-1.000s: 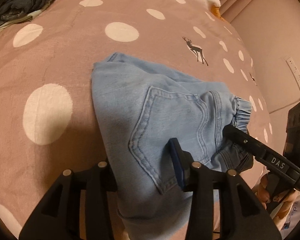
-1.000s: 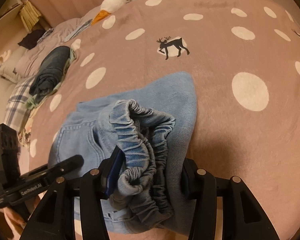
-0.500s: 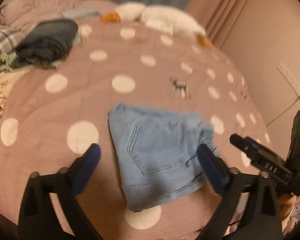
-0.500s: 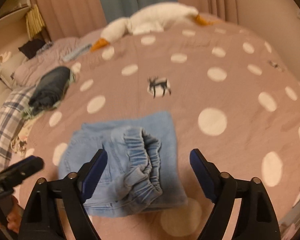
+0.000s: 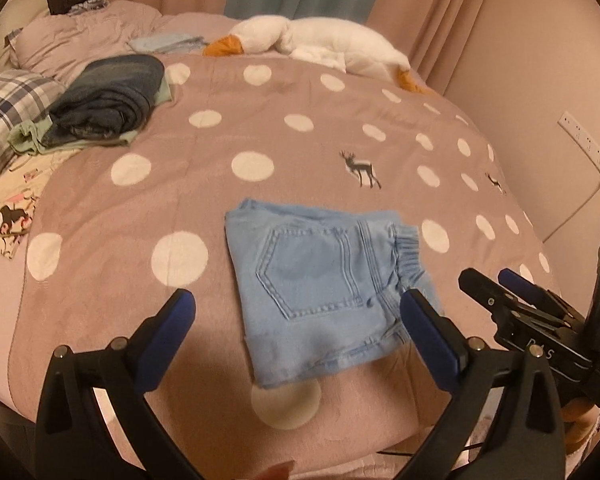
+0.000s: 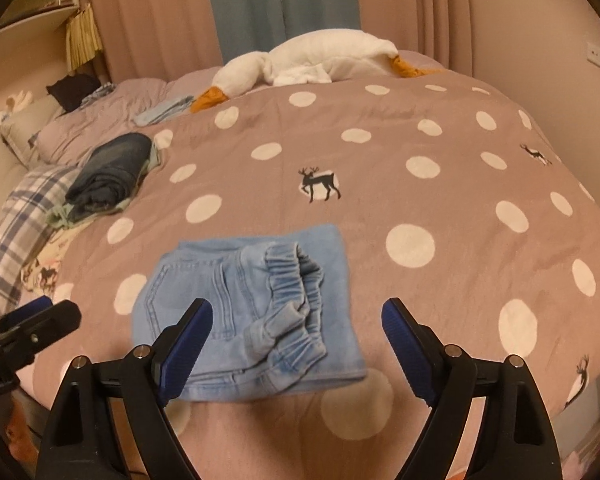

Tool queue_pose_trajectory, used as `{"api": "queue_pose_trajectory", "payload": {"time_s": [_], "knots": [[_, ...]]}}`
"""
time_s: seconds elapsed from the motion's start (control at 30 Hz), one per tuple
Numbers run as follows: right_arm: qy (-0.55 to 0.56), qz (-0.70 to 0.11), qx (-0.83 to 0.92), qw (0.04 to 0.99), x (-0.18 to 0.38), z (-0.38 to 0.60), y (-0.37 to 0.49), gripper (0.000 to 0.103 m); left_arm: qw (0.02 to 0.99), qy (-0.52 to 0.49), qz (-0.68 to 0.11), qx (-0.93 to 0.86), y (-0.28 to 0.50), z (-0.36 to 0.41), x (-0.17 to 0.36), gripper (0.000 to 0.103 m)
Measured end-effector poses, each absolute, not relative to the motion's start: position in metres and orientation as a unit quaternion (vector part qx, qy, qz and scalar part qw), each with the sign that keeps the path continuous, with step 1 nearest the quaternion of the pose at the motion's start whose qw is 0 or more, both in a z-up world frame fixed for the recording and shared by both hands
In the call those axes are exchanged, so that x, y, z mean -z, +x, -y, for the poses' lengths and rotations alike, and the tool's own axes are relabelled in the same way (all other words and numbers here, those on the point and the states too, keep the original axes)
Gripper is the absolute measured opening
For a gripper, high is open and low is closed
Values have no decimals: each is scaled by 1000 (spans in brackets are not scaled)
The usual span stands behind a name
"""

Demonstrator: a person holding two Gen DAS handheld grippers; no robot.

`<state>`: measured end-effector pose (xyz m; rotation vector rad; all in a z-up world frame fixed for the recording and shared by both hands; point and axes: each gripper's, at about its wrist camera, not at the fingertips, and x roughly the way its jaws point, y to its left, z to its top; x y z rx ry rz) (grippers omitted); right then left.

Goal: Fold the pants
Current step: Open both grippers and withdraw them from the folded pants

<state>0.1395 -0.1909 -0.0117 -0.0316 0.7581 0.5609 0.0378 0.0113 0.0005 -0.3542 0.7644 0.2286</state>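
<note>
left wrist view: pale denim pants (image 5: 324,292) folded square, both grippers' fingers apart.

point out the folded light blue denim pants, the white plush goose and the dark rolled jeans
folded light blue denim pants (image 5: 312,276), left wrist view, back pocket
white plush goose (image 6: 324,54), right wrist view, body
dark rolled jeans (image 5: 108,98), left wrist view, top fold

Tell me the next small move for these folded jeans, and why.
Probably tidy the bunched elastic waistband: the light blue jeans lie folded on the bedspread, both the left claw and the right claw open and clear of them, so only that ruffle looks unfinished.
</note>
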Motion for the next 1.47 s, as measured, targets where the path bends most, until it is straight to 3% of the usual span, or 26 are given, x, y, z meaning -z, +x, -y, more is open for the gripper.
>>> {"api": "queue_pose_trajectory", "payload": {"time_s": [0.4, 1.47], "knots": [[-31, -369, -269, 889, 16, 186, 132, 86, 890, -183, -407, -94, 38, -6, 12, 102], [-43, -366, -272, 889, 12, 180, 124, 86, 894, -175, -398, -106, 24, -5, 12, 102]]}}
